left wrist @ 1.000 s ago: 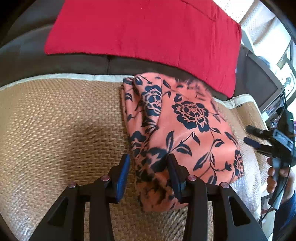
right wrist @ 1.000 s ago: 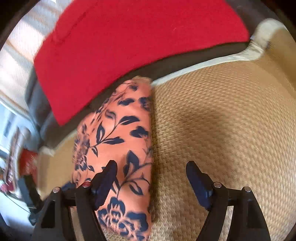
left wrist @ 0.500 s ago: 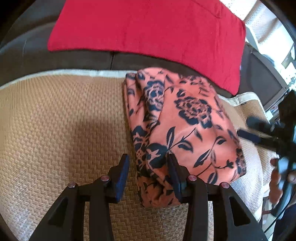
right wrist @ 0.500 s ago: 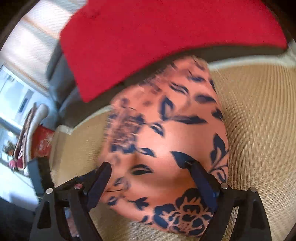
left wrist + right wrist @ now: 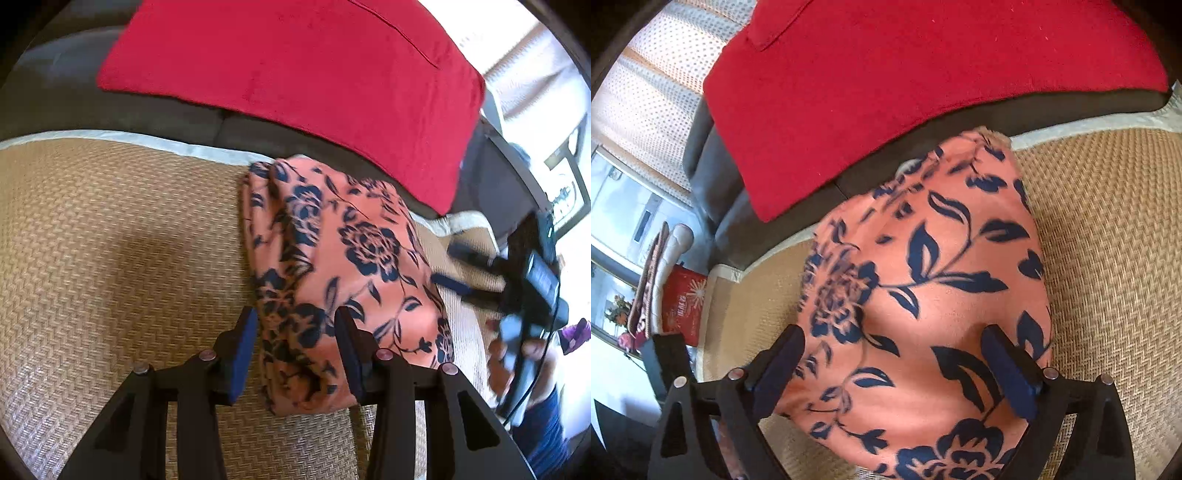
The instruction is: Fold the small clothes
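Note:
A folded orange garment with dark blue flowers (image 5: 343, 266) lies on the woven mat (image 5: 122, 258), its far end at the mat's back edge. My left gripper (image 5: 295, 350) is open, its two fingers standing either side of the garment's near left fold. My right gripper (image 5: 897, 373) is open wide above the garment (image 5: 923, 295), one finger over each side of it. The right gripper also shows at the right of the left wrist view (image 5: 454, 266), beside the garment.
A red cushion (image 5: 295, 74) leans on the dark sofa back (image 5: 55, 92) just behind the garment. The mat has a pale border (image 5: 147, 142). A red box (image 5: 683, 306) and furniture stand beyond the mat's left end in the right wrist view.
The right gripper has swung from the mat beside the garment to right over it. The left gripper stays at the near left fold, still open.

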`<state>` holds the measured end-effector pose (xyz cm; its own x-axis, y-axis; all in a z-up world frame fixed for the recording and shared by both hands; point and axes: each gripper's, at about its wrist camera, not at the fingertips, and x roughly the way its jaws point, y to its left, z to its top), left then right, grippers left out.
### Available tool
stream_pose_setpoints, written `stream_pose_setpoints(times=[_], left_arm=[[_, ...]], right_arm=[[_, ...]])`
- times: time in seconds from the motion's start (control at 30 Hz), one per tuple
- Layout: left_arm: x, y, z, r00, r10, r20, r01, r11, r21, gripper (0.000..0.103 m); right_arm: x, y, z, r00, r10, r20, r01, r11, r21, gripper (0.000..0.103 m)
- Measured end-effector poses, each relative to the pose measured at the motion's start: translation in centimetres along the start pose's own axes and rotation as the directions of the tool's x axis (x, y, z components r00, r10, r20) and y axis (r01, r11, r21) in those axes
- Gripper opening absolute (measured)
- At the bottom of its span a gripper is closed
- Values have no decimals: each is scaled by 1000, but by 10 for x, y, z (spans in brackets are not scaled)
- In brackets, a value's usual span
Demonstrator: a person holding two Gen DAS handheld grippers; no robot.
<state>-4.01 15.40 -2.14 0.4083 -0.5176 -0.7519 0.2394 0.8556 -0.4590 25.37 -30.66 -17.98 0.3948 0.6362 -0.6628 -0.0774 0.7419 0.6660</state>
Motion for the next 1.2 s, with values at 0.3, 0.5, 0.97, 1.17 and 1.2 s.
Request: stream_pose_setpoints(times=[0.3, 0.5, 0.97, 1.17, 1.2], left_arm=[[23, -6, -18, 997, 46, -69, -43, 998, 40, 40], [14, -13, -22, 996, 77, -53, -75, 996, 53, 39], [-53, -41, -31, 941, 318, 111, -329, 940, 92, 58], [-62, -48, -35, 926, 350, 146, -363, 928, 82, 63], [-65, -50, -37, 924, 352, 147, -366, 927, 84, 63]], right_arm=[[16, -7, 28, 998, -51, -42, 52, 999, 13, 101], [41, -15, 39, 990, -104, -90, 105, 994, 4, 102], [-14, -8, -43, 990, -141, -4, 140, 985, -105, 102], [-47, 18, -51, 990, -114, 85, 128, 977, -172, 103], [-40, 10, -50, 988, -141, 69, 150, 976, -156, 103]])
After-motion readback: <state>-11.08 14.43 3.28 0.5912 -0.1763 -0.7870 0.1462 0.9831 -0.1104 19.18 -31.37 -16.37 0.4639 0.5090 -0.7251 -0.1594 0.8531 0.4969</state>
